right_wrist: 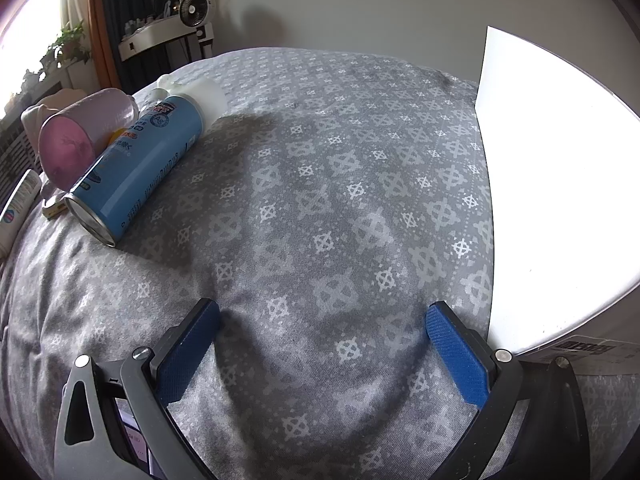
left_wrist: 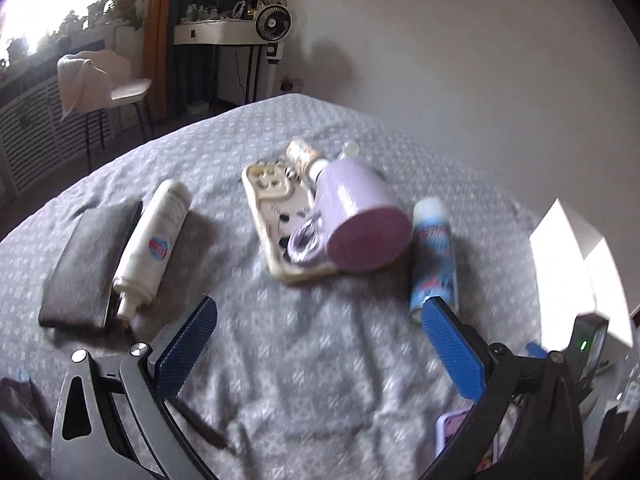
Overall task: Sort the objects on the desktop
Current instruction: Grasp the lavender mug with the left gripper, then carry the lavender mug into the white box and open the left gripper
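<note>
My left gripper is open and empty above the grey patterned cloth. Ahead of it a lilac mug lies on its side on a cream tray, with a small bottle behind it. A blue spray can lies to the right, close to the right fingertip. A white bottle and a black pouch lie to the left. My right gripper is open and empty over bare cloth. The blue can and the mug lie at its far left.
A white box stands at the right edge of the cloth, beside my right gripper. A phone in a lilac case lies at the lower right in the left wrist view. A chair, a shelf and a fan stand beyond the bed.
</note>
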